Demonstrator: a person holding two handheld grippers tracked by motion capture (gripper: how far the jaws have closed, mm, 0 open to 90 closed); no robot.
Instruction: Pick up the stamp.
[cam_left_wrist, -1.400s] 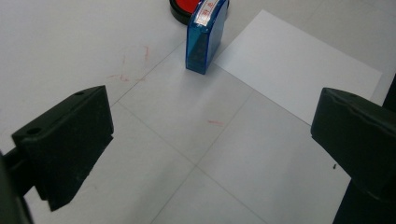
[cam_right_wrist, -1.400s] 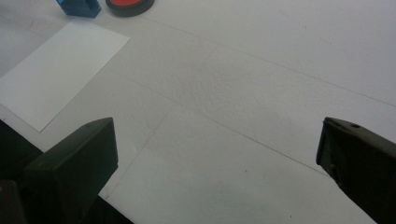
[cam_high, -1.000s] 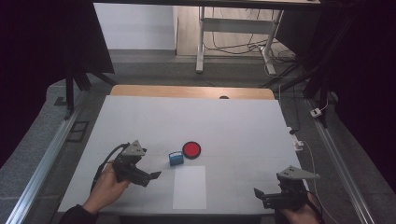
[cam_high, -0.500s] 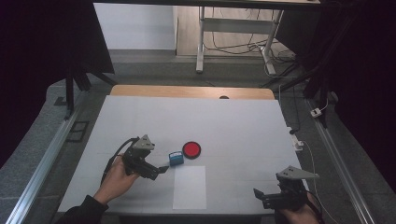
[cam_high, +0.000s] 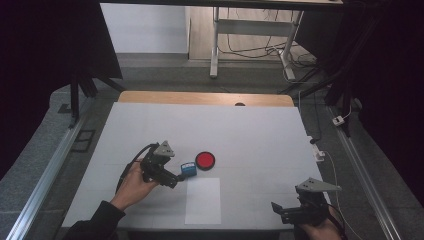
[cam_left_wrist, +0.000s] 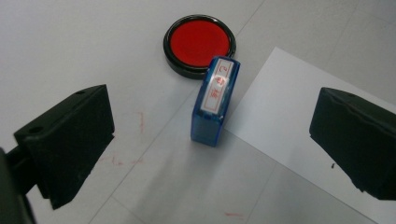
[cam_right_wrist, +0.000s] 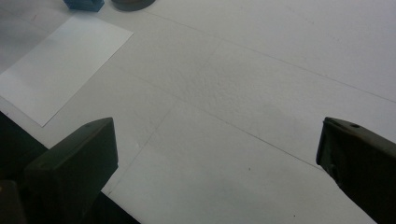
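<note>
High view, one blue stamp (cam_high: 188, 169), one red ink pad (cam_high: 205, 160), one paper sheet (cam_high: 203, 200)

1. In your left gripper view, the red characters on the label of the blue stamp (cam_left_wrist: 214, 100) are too blurred to read.
2. In your right gripper view, the top edge cuts off the blue stamp (cam_right_wrist: 84, 4) and the ink pad (cam_right_wrist: 131, 3), leaving slivers only.
3. In that view, the sheet of paper (cam_right_wrist: 58, 63) runs off the left edge.
4. In the high view, the bottom edge crops your right hand (cam_high: 320, 231); the stamp's (cam_high: 188, 169) lettering is too small to tell.
</note>
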